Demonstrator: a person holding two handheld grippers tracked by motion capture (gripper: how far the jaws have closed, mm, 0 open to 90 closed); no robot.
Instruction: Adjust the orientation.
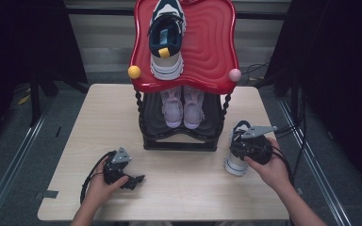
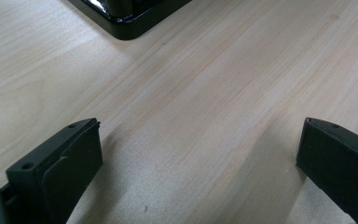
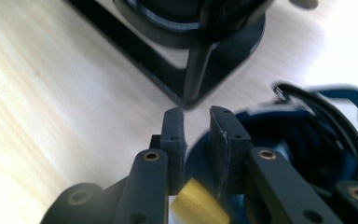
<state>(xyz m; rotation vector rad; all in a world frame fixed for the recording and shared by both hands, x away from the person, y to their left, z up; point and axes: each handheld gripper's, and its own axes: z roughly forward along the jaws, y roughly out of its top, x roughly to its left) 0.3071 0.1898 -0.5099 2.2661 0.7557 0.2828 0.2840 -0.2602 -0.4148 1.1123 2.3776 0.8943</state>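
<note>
My right tongs are clenched on the heel of a sneaker that stands at the right of the desk, just off the right front corner of the shoe rack. In the right gripper view the two jaws stand close together, pinching the dark blue heel collar of the sneaker, with its yellow pull tab right below them; the rack's black base lies just beyond the jaw tips. Seen from above, the sneaker hangs heel-up under my right hand, its white sole toward me and its toe end at or near the desk; I cannot tell whether it touches.

My left tongs are released, the jaws spread wide over bare wood at the near left of the desk, with nothing between them. A corner of the rack's base shows beyond them in the left gripper view.

The matching sneaker sits on the rack's red top shelf, and a pair of pale pink shoes stands on the lower shelf.
</note>
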